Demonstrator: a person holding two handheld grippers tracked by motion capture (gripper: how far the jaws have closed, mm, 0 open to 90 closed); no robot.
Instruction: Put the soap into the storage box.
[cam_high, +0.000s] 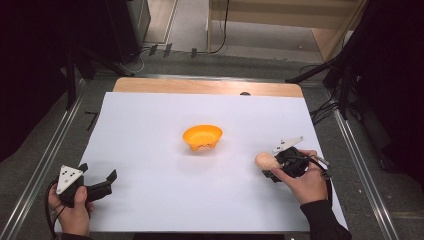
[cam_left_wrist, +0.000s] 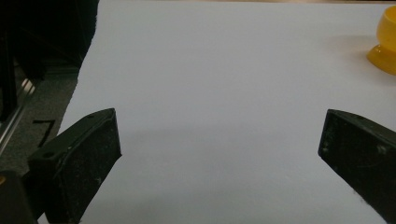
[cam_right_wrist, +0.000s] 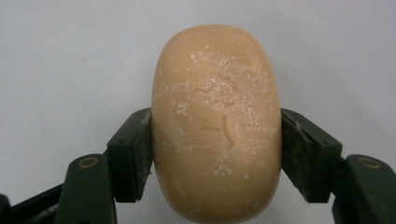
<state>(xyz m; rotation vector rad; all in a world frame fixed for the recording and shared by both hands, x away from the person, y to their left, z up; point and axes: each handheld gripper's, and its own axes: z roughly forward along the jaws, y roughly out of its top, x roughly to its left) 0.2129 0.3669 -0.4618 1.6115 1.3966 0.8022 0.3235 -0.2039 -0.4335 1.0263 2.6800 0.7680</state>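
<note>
A tan oval bar of soap (cam_right_wrist: 217, 123) with whitish scuffs sits between the jaws of my right gripper (cam_right_wrist: 217, 154), which press on both its sides. In the high view the soap (cam_high: 265, 160) pokes out to the left of the right gripper (cam_high: 280, 162), low over the white sheet at the right. An orange footed bowl (cam_high: 202, 137) stands at the middle of the sheet, and its edge (cam_left_wrist: 385, 42) shows at the far right of the left gripper view. My left gripper (cam_high: 97, 172) rests at the near left with its jaws wide apart and nothing between them (cam_left_wrist: 219, 149).
A white sheet (cam_high: 150, 150) covers most of the wooden table (cam_high: 200, 86). Metal rails (cam_high: 45, 155) run along both sides. Dark stands and cables sit on the floor beyond the far edge.
</note>
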